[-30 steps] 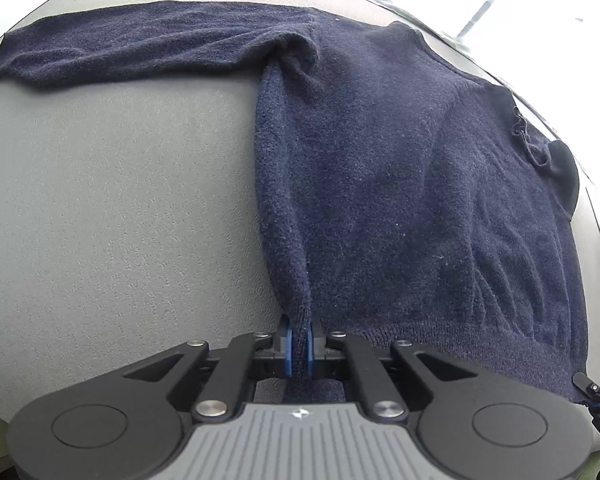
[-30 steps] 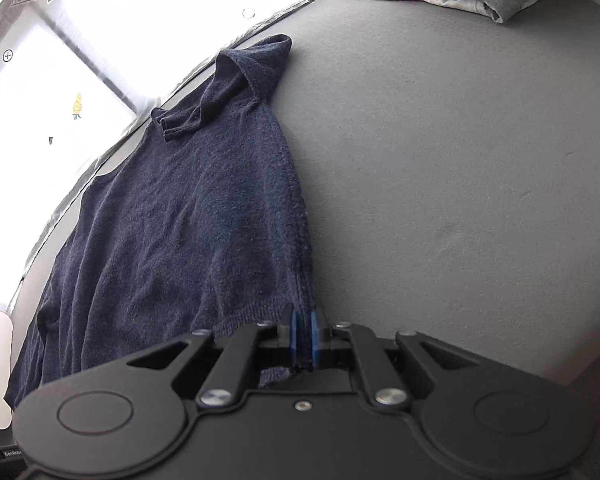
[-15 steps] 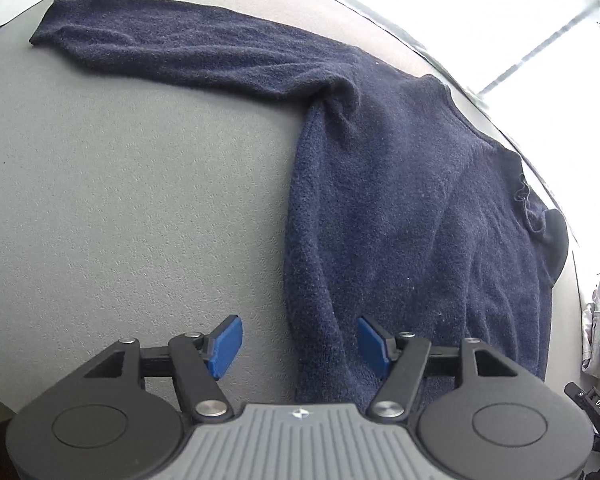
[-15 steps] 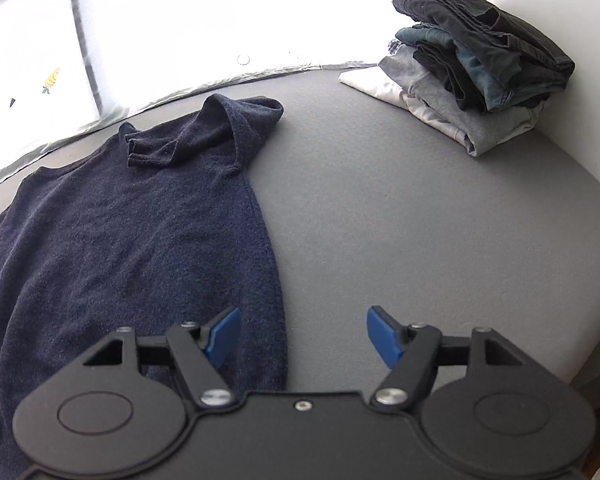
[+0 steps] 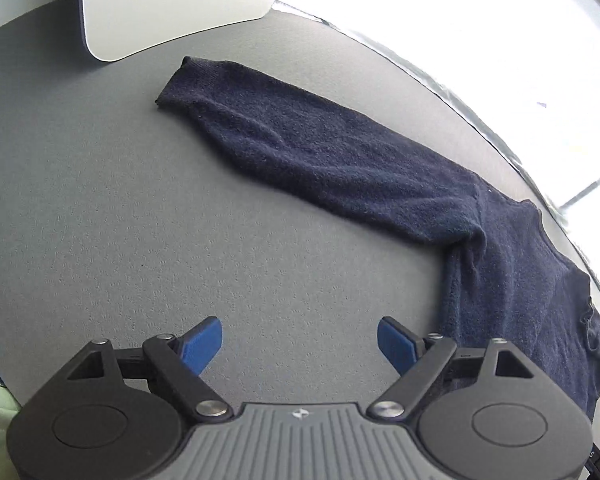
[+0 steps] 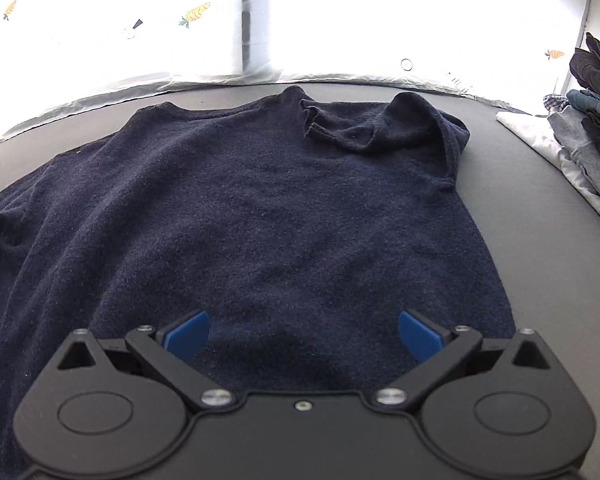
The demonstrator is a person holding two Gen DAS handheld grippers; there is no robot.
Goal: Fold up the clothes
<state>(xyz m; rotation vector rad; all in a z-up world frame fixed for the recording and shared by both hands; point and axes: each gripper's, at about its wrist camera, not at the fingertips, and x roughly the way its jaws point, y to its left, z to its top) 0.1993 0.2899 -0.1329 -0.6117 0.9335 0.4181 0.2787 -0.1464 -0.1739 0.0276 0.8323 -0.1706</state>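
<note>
Grey tabletop (image 5: pixel 100 208): navy sweater (image 6: pixel 260 208) laid flat, one sleeve (image 5: pixel 320 152) out sideways, unfolded. Left gripper (image 5: pixel 300 340) & right gripper (image 6: pixel 303 332) just spread wide, nothing held. Folds all pending; folded pile (image 6: pixel 588 120) beside sweater.

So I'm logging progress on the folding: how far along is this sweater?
Early. Done: the navy sweater lies spread flat on the grey table, one sleeve stretched out sideways. In hand: nothing; the left tool and right tool have just been opening, jaws empty. Left: every fold, then joining the folded stack.
</note>
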